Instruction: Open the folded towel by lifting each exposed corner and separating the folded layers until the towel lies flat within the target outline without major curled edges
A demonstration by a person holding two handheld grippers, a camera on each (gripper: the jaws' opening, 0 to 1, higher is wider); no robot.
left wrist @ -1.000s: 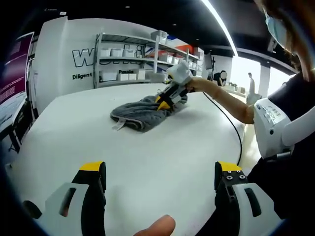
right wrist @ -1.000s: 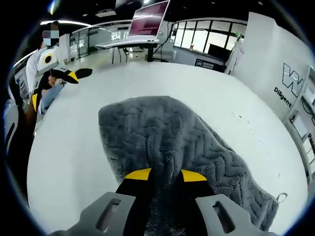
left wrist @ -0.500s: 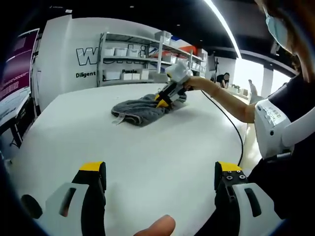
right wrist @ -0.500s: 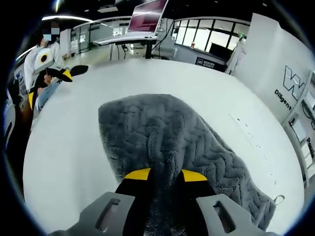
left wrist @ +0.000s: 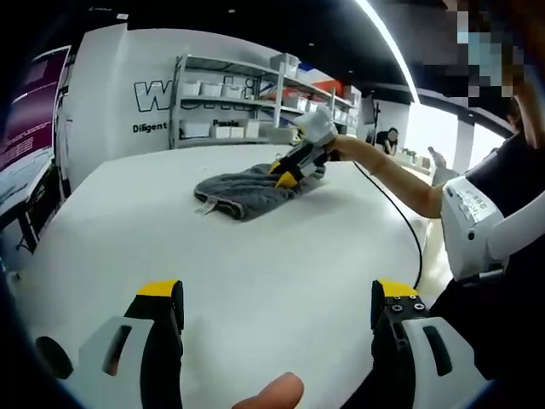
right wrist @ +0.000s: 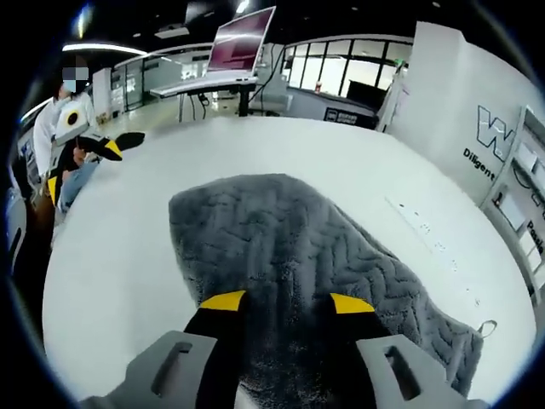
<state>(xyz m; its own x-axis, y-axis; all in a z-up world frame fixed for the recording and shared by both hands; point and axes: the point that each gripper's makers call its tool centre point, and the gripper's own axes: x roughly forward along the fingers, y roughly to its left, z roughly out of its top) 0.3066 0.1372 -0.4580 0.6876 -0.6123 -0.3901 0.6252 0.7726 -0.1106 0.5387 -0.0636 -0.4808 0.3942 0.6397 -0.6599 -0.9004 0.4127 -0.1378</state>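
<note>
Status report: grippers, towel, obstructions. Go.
Left gripper open, hanging over bare table, short of the towel. Right gripper open, fingers straddling the towel edge. Grey towel bunched, not flat. Nothing in the way.

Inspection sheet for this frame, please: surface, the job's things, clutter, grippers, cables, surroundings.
Surface: white table, bare around the towel; no target outline seen.
Job's things: grey, fluffy, zigzag-textured towel, bunched, not flat; hanging loop at one corner.
Clutter: nothing seen.
Grippers: right gripper at the towel's edge, jaws apart astride the fabric; left gripper open, away from the towel.
Cables: black cable trails from the right gripper across the table.
Surroundings: metal shelving with boxes, raised monitor, people at a distance.
</note>
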